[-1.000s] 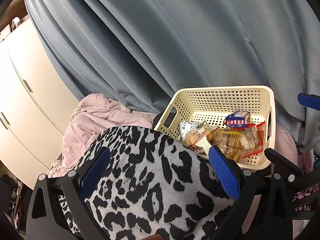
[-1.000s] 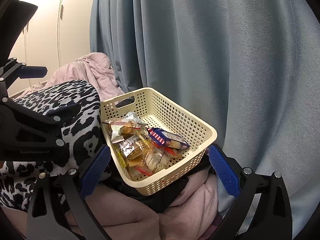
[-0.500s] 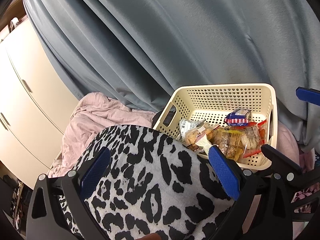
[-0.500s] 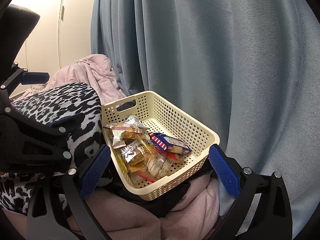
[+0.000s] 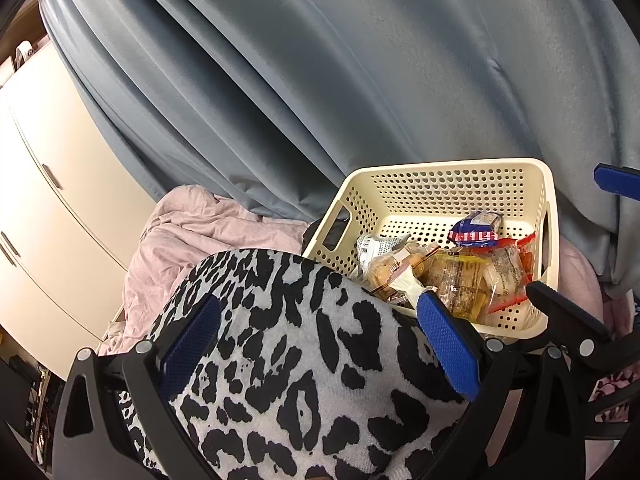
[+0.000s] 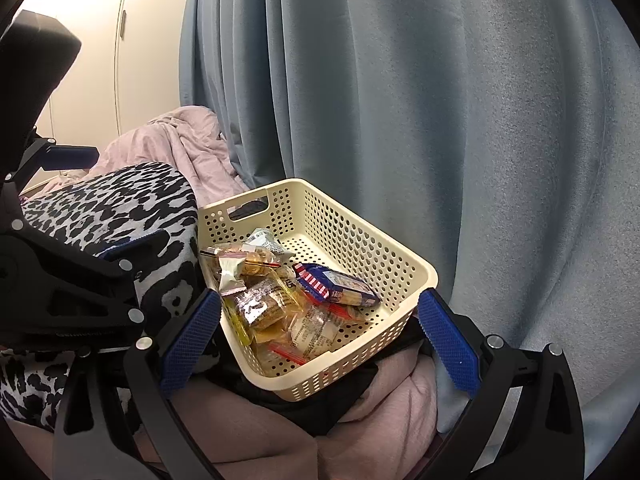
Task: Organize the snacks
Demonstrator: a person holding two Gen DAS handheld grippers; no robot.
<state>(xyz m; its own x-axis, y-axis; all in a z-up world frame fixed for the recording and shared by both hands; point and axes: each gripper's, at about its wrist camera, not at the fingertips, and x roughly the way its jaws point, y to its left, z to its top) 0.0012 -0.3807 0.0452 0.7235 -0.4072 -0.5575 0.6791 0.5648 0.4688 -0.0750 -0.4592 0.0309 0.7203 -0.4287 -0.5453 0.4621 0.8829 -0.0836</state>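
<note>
A cream perforated basket (image 6: 404, 264) rests tilted on pink and black bedding in front of the curtain; it also shows in the left wrist view (image 5: 448, 168). It holds several clear-wrapped snack packets (image 6: 264, 304) (image 5: 460, 280) and a blue-and-red striped packet (image 6: 332, 284) (image 5: 476, 228). My right gripper (image 6: 320, 344) is open and empty, its jaws wide apart just short of the basket's near corner. My left gripper (image 5: 320, 344) is open and empty over a leopard-print pillow (image 5: 304, 380), left of the basket.
A blue-grey curtain (image 6: 460, 120) hangs right behind the basket. A crumpled pink blanket (image 5: 200, 236) lies to the left. Cream wardrobe doors (image 5: 52, 216) stand at far left. The leopard-print pillow (image 6: 120, 208) touches the basket's left wall.
Both grippers have lifted and pulled back slightly, so the basket sits a little lower and nearer in the right view. Both stay open. The snacks have not moved.
</note>
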